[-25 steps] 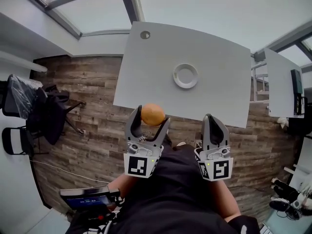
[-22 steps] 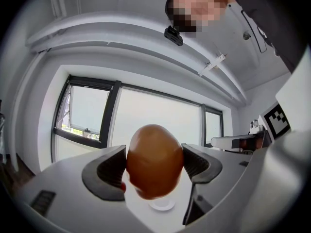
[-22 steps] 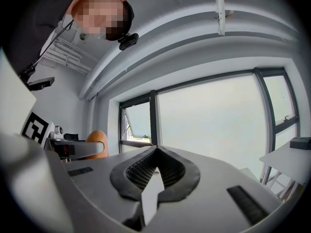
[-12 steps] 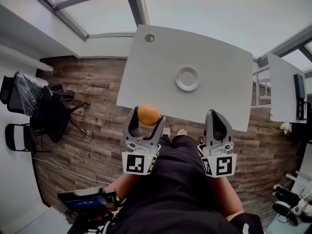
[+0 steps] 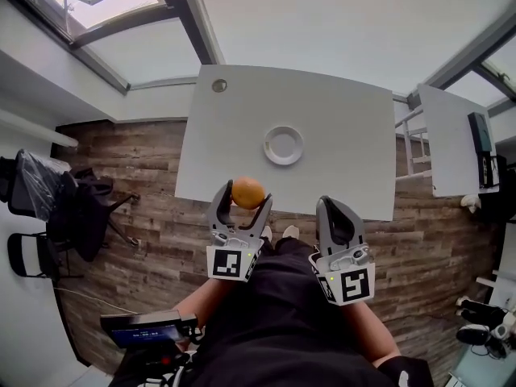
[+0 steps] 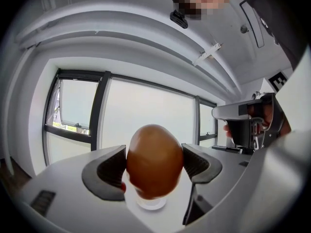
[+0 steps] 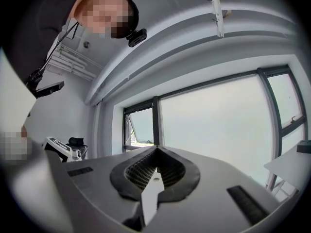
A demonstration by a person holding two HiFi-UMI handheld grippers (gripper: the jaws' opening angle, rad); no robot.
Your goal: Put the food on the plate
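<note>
– Since half a second ago, the bench (image 5: 339, 135) and plate (image 5: 283, 145) have slid left in the head view. Left gripper (image 5: 245, 198)?
– Its fingers pinch the food (image 6: 154, 161), long axis upright, by the bench's near edge. The plate lies at one o'clock, well apart, nothing between.
– Right gripper (image 5: 333, 213)?
– Fingers pressed together, empty. The left gripper looks nearer.

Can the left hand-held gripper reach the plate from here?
Probably yes: the left hand-held gripper holds the food, and only bare table separates it from the plate.
</note>
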